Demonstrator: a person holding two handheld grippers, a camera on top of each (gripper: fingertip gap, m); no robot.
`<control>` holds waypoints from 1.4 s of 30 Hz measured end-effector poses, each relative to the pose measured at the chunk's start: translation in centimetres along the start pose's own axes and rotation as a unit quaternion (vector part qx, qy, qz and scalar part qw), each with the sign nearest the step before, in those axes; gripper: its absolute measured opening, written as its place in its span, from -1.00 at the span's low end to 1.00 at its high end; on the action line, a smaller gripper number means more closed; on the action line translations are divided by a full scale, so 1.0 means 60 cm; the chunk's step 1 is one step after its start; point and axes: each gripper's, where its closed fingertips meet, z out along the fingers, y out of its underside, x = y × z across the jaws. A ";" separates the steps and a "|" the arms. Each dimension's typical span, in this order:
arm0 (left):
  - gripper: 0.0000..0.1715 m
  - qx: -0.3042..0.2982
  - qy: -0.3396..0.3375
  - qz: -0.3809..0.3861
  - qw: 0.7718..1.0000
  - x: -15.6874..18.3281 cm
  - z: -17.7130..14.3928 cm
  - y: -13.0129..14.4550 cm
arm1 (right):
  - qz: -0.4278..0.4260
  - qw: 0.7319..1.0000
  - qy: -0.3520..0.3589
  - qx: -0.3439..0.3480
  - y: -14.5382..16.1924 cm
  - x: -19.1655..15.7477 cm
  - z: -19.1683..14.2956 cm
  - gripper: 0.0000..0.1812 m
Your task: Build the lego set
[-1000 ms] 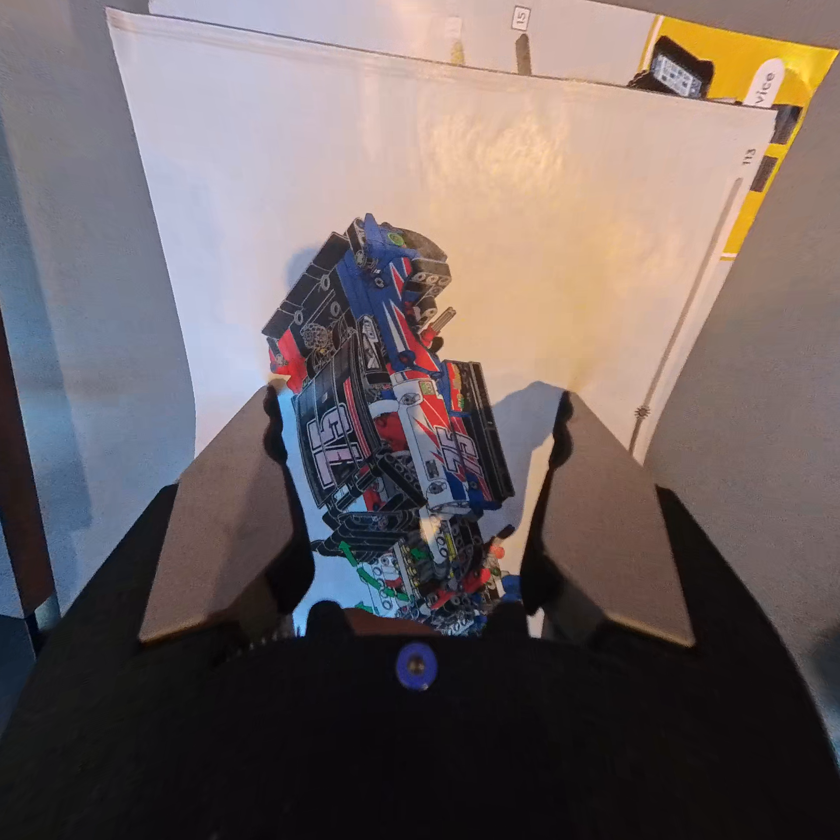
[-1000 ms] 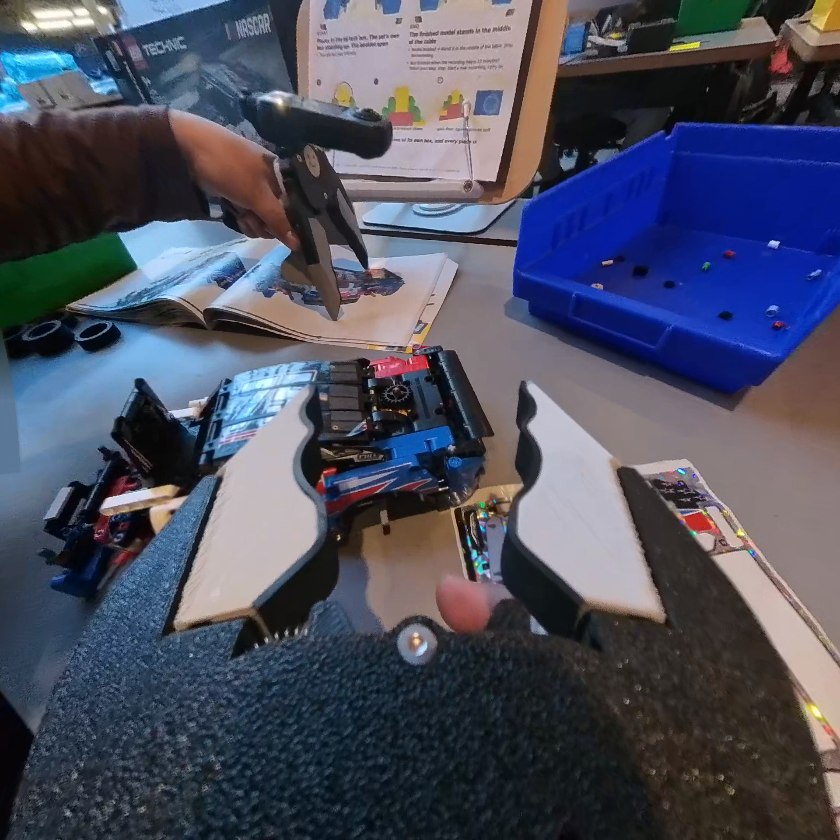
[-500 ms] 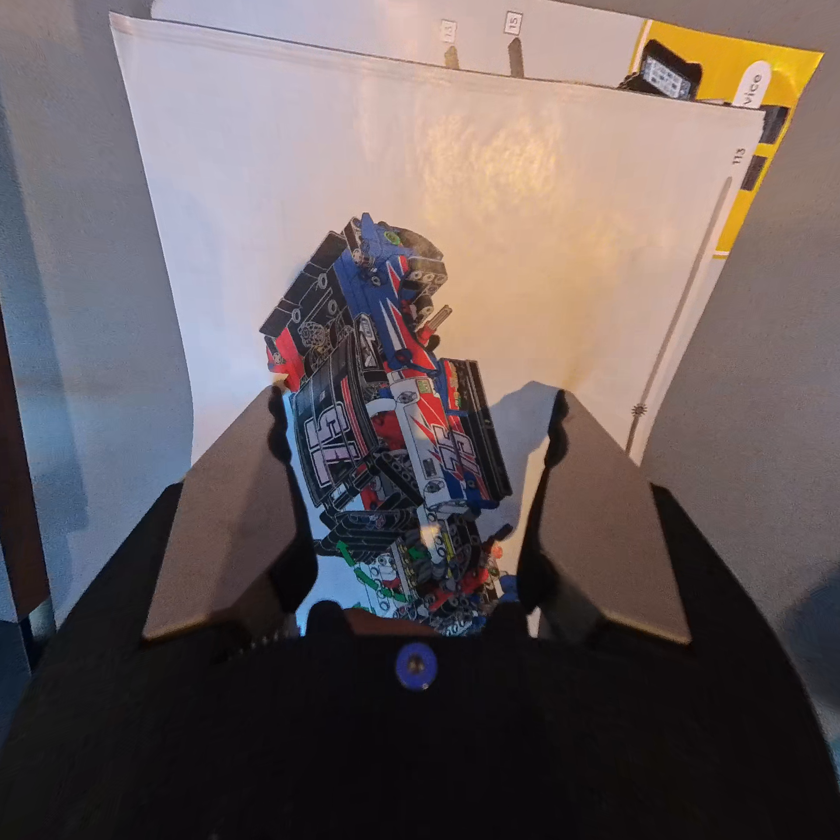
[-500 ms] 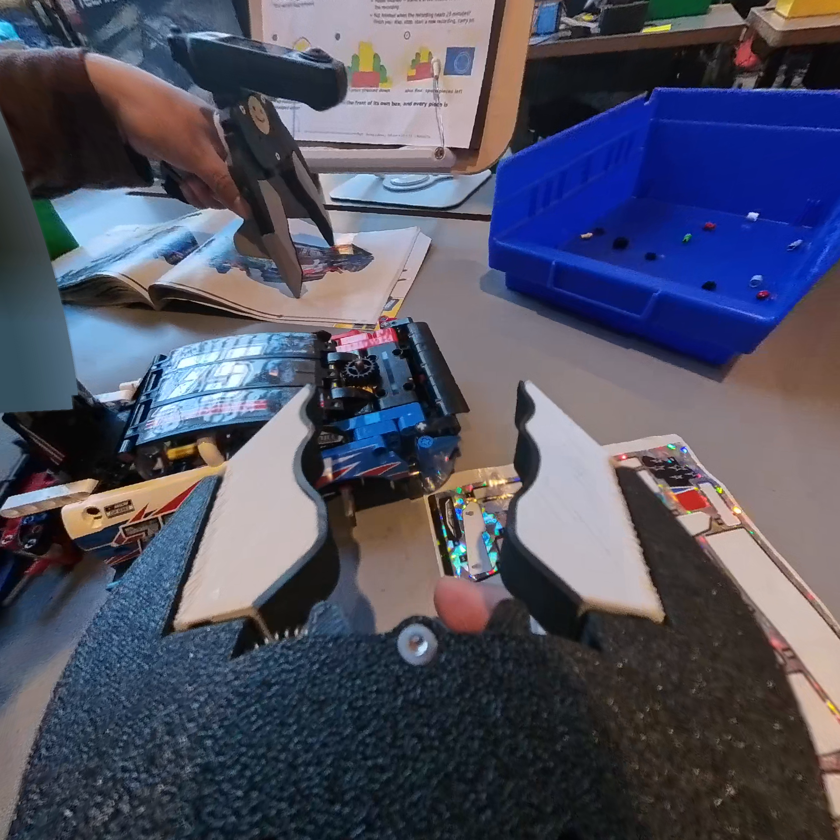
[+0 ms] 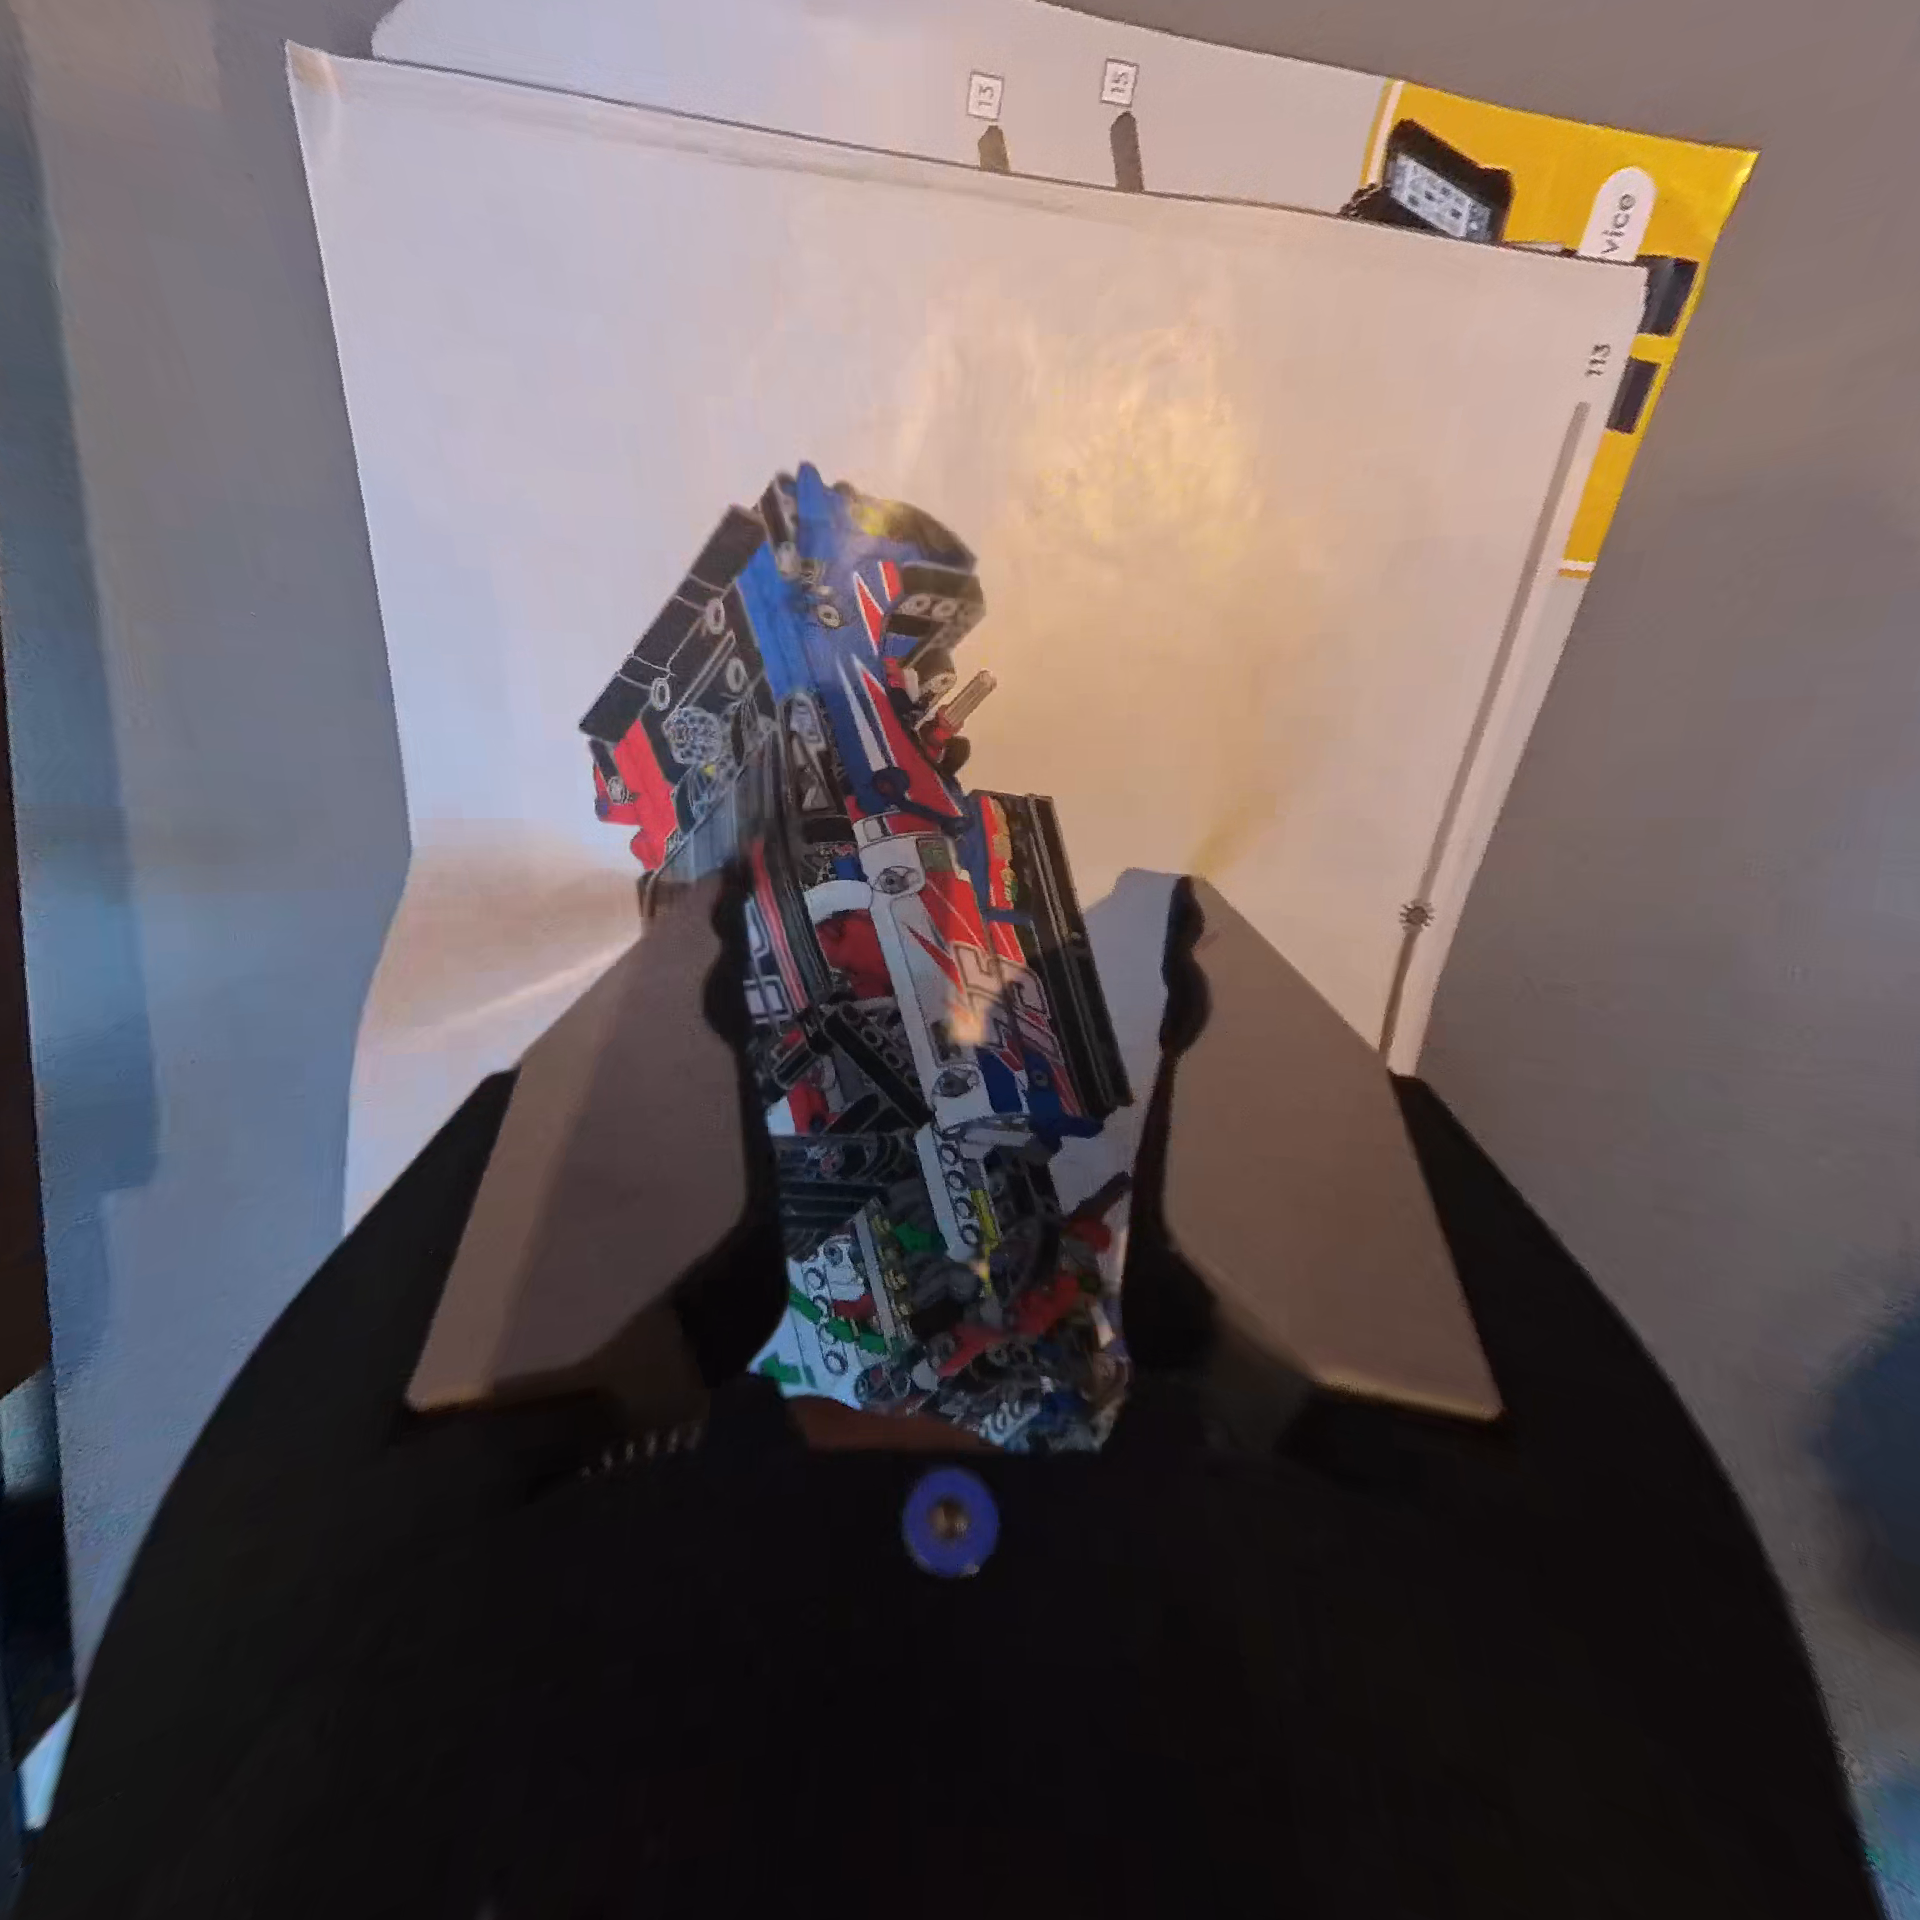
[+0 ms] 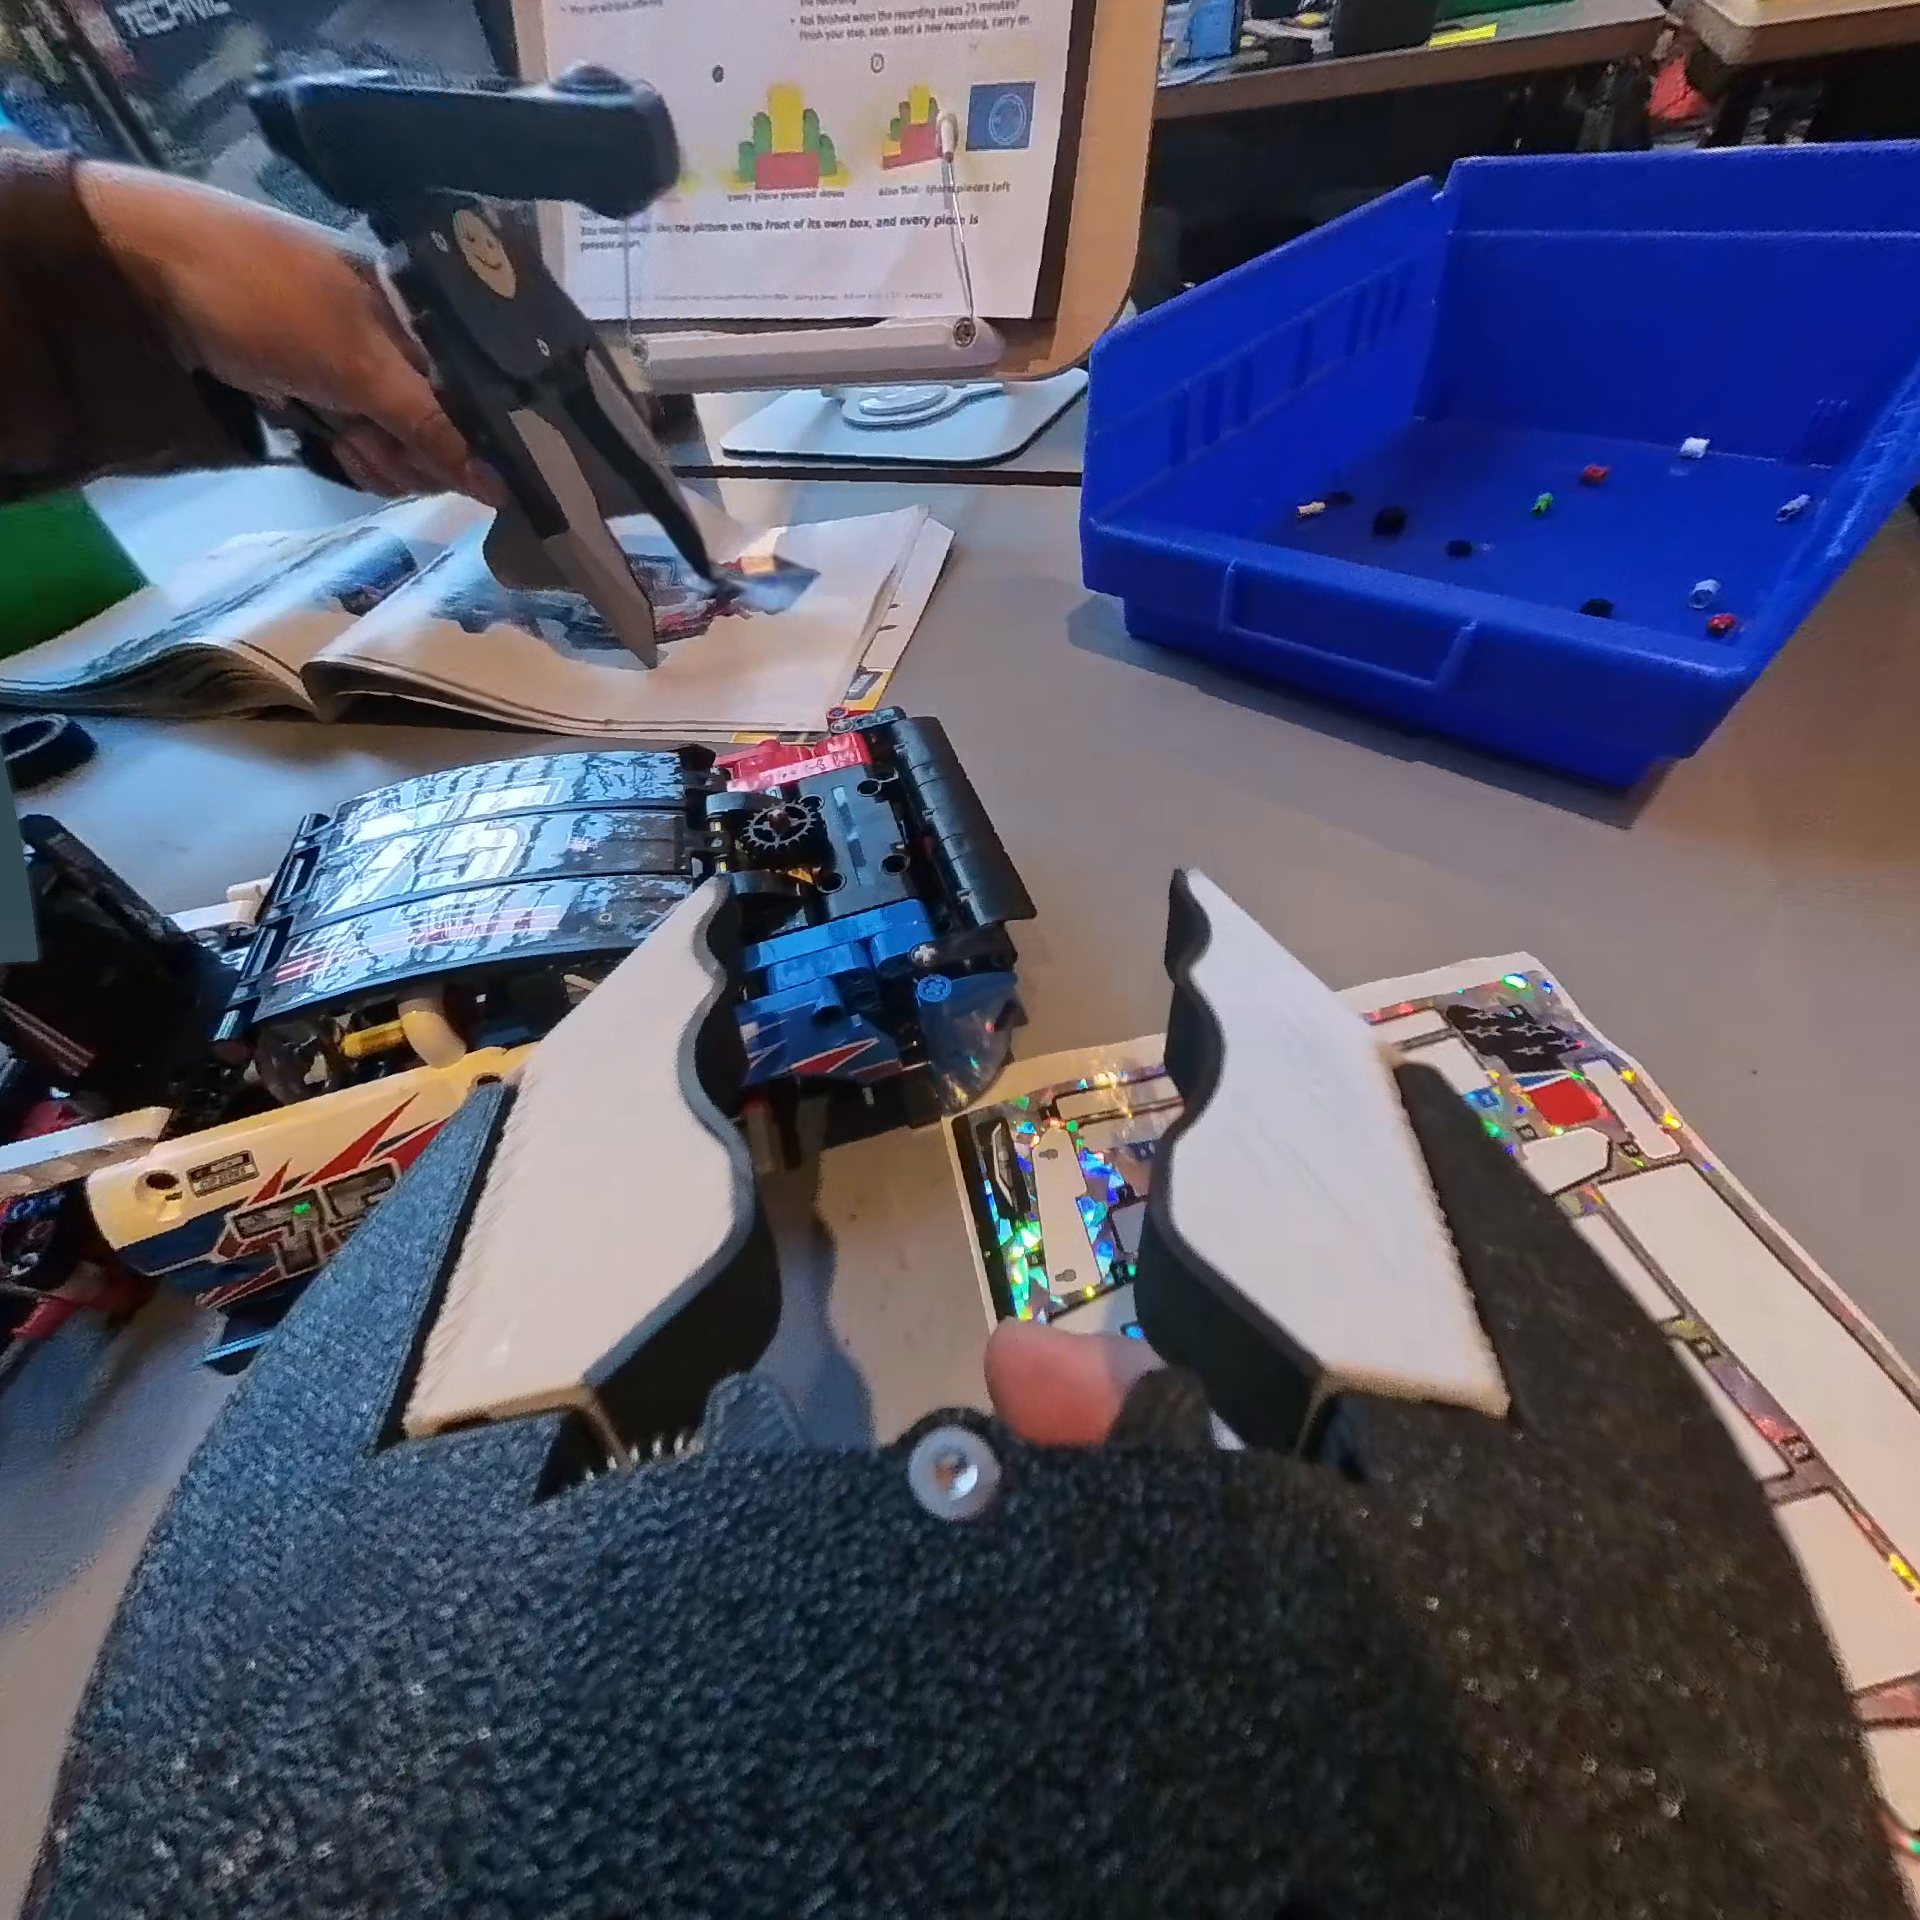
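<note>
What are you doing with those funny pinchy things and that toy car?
A person is building a black, blue and red brick race car, which lies partly built on the grey table. The left tongs are open, pointing down at the open paper instruction booklet. The right tongs are open and empty, beside the car and over a shiny sticker sheet. Small leftover pieces sit in the blue plastic bin.
</note>
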 end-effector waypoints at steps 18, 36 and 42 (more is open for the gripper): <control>-0.20 0.081 -0.034 -0.114 0.990 0.042 -0.064 0.053 | -0.014 0.999 0.039 -0.027 0.031 -0.009 -0.047 -0.11; 0.11 0.166 -0.092 -0.208 0.960 0.055 -0.134 0.063 | 0.025 0.998 -0.016 0.054 -0.006 -0.016 -0.050 -0.18; 0.48 0.073 -0.095 -0.185 0.975 0.057 -0.061 0.033 | 0.047 0.996 -0.029 0.069 -0.012 -0.012 -0.054 -0.19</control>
